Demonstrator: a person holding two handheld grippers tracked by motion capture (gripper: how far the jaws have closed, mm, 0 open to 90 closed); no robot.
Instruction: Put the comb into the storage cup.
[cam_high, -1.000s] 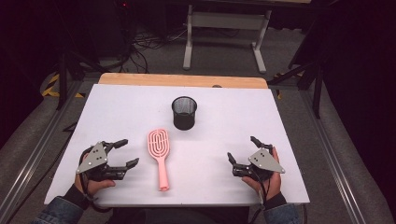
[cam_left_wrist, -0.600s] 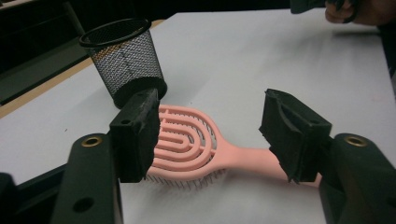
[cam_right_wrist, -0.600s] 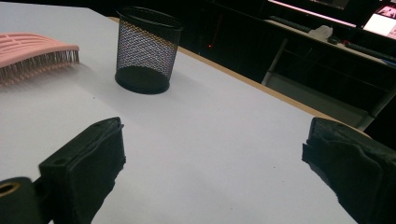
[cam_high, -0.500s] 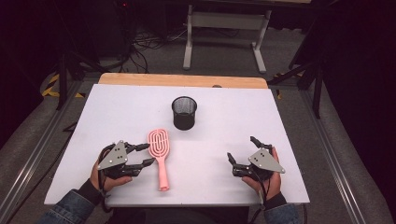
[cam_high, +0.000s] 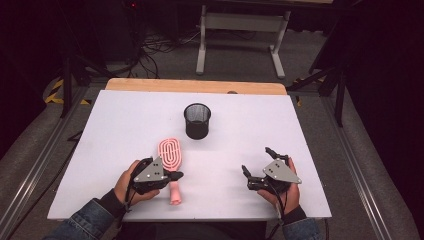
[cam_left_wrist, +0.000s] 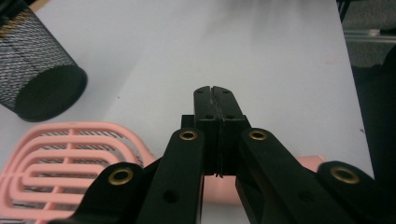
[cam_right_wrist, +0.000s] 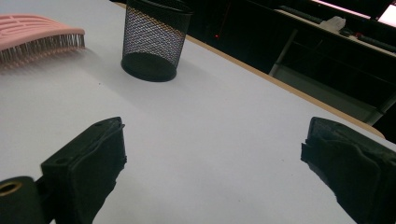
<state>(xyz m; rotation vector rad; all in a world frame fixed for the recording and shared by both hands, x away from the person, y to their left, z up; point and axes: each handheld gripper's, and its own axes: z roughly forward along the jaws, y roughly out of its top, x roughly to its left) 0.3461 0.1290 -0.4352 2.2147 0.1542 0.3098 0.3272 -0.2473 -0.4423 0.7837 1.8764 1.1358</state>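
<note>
Since the earlier frames, the left tool (cam_high: 172, 176) has travelled rightward across the bench (cam_high: 100, 130) and now sits over the handle of the pink hairbrush (cam_high: 170, 156); the right tool (cam_high: 255, 176) has stayed at the front right. Left tool: in the left gripper view the jaws (cam_left_wrist: 215, 109) stand pressed together, with the brush handle passing underneath them; no grip on the brush is evident, and whether the tool rests on the handle cannot be told. Right tool: jaws spread wide in the right gripper view (cam_right_wrist: 212, 158), holding nothing, bare bench between them. Hairbrush: pink plastic throughout, with an oval head of open looped slats and a straight stub handle; the right gripper view shows fine bristles under the head, so it lies bristle-side down. It rests flat on the front left-centre of the bench, head pointing away from the person, handle toward the near edge. A black mesh cup (cam_high: 197, 120) stands upright beyond the brush head, apart from it, near the middle of the bench.
</note>
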